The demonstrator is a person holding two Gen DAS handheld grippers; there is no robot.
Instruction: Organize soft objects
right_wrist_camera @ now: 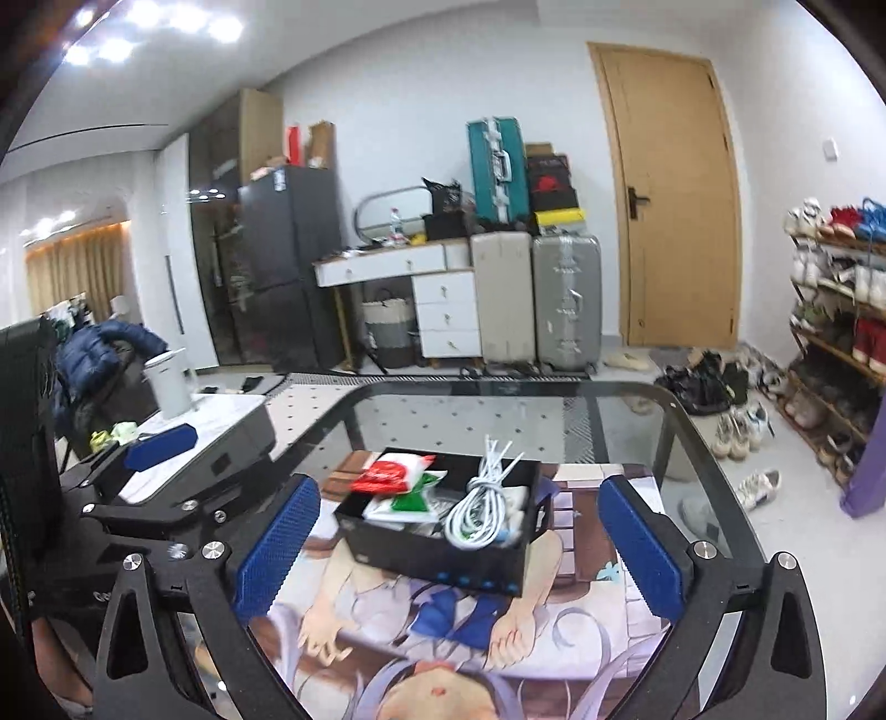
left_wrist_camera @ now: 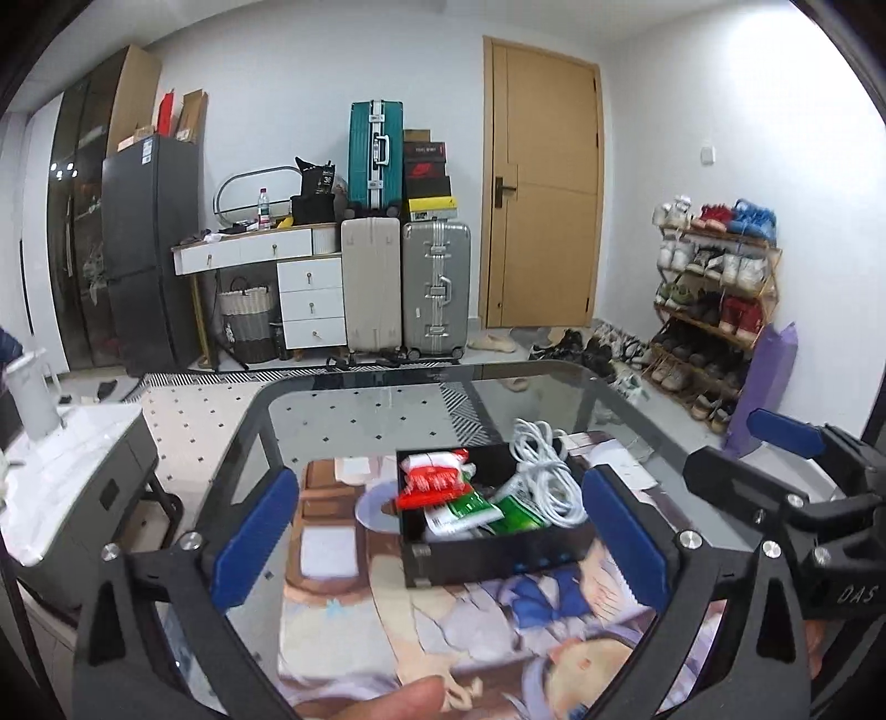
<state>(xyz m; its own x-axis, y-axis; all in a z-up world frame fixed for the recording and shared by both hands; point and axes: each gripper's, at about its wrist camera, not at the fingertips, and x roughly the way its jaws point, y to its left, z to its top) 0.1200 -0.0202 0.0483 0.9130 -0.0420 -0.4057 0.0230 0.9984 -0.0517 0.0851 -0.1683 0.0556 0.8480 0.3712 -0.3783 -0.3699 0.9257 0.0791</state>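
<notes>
1. Above the printed mat (left_wrist_camera: 387, 626), left gripper (left_wrist_camera: 443, 540) and right gripper (right_wrist_camera: 459, 548) both gape wide, holding nothing.
2. Ahead of both, apart from the pads: black box (left_wrist_camera: 498, 559) on the mat.
3. Inside: red-white packets (left_wrist_camera: 434, 482) left, coiled white cable (left_wrist_camera: 545, 476) right.
4. Mat lies on a glass table (left_wrist_camera: 387, 399).

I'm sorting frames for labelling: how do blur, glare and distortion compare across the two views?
Left wrist view: strong fisheye bending, the black box and printed mat slightly smeared, background sharp. Right wrist view: same bending, ceiling lights blown out top left, the suitcases and box softly blurred.
</notes>
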